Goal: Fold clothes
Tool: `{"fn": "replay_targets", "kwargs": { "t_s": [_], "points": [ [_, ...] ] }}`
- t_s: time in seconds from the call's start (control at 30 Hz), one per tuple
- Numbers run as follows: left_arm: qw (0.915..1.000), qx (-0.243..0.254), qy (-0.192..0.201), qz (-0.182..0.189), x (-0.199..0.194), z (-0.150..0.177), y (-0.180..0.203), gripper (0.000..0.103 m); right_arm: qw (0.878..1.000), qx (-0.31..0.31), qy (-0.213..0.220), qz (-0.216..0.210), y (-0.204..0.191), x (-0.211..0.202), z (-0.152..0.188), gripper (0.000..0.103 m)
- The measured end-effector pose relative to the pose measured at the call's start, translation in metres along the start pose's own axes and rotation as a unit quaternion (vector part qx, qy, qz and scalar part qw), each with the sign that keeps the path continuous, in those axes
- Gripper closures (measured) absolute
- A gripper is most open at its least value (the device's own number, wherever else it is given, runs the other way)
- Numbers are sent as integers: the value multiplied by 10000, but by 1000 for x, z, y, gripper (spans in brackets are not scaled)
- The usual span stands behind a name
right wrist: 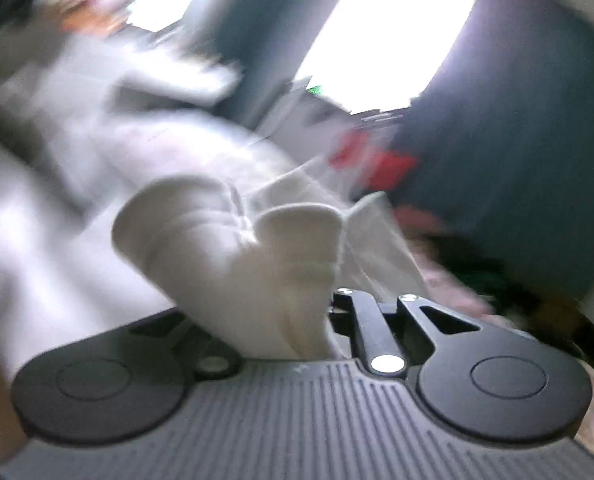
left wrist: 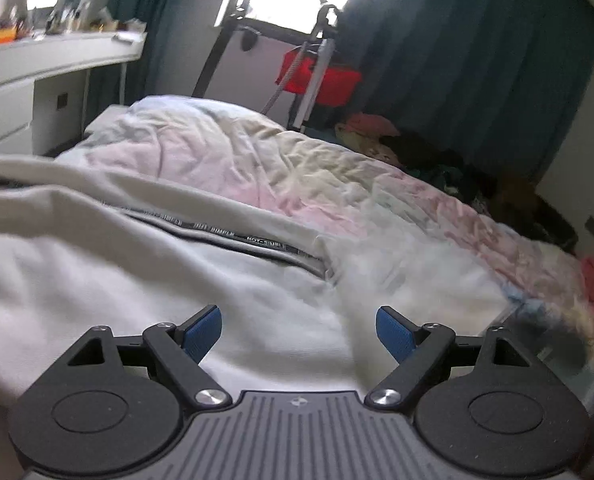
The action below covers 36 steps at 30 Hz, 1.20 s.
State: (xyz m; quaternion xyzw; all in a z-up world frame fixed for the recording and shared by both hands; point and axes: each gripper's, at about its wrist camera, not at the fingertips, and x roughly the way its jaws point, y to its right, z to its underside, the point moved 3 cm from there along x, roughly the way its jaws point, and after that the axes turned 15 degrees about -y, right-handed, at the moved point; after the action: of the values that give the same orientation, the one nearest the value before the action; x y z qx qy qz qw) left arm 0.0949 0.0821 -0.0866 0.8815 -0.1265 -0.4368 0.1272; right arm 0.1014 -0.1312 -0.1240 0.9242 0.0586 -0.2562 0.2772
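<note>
the red basket point(left wrist: 321, 76) at upper centre of the left wrist view hangs on a rack by the window; its contents cannot be made out. the white garment point(left wrist: 145, 288) fills the lower left of that view, lying on the bed point(left wrist: 281, 168), its printed zipper tape point(left wrist: 257, 242) running across mid-frame. the left gripper point(left wrist: 298, 334) hovers just over it, blue fingers point(left wrist: 205, 334) spread wide with nothing between. open rumpled bedding stretches to the upper right, with a heap of clothes point(left wrist: 381, 140) past the bed's far edge. a white counter point(left wrist: 57, 56) with clutter sits upper left. in the blurred right wrist view, the right gripper point(right wrist: 321, 312) is clenched on a bunched fold of the white garment point(right wrist: 249, 248) at centre.
</note>
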Motion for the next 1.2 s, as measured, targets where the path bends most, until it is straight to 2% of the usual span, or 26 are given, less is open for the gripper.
{"fn": "replay_targets", "kwargs": {
  "t_s": [0.27,0.37,0.5,0.6,0.67,0.73,0.77,0.83,0.93,1.0,1.03,1.07,1.13,1.2],
  "points": [
    [9954,-463,113,833,-6,-6,-9,17,9984,-532,35,-208,-26,0,6,92],
    [9930,-567,172,1020,-6,-7,-10,17,9972,-361,-184,-626,-28,3,2,92],
    [9932,-633,142,970,-4,-6,-12,17,9915,-108,-490,-1200,-31,7,-5,85],
    [9935,-662,126,917,-4,-5,-14,17,9840,82,-717,-1627,-33,10,-10,64],
    [9939,-613,200,899,-7,-6,-13,17,9612,656,-991,-2490,-16,-1,-14,32],
    [9948,-512,270,842,-9,-6,-11,17,9312,1244,-1147,-3227,-2,-17,-14,23],
    [9952,-458,297,812,-11,-6,-9,17,9175,1472,-1246,-3479,6,-25,-13,24],
    [9958,-348,319,783,-12,-5,-7,17,9068,1769,-1324,-3591,25,-39,-17,24],
    [9968,-54,362,716,-15,-1,4,17,9057,2337,-1138,-3349,56,-62,-11,24],
    [9966,201,364,710,-15,3,14,17,9014,2636,-1335,-3166,65,-48,0,24],
    [9963,306,347,721,-15,5,19,17,8985,2782,-1444,-3072,69,-39,6,30],
    [9959,408,333,738,-14,7,24,17,8953,2926,-1553,-2977,72,-31,12,51],
    [9946,597,317,788,-13,12,33,17,8878,3211,-1767,-2783,80,-15,24,75],
    [9929,788,327,829,-12,16,42,17,8787,3490,-1979,-2585,88,1,36,78]
  ]
}}
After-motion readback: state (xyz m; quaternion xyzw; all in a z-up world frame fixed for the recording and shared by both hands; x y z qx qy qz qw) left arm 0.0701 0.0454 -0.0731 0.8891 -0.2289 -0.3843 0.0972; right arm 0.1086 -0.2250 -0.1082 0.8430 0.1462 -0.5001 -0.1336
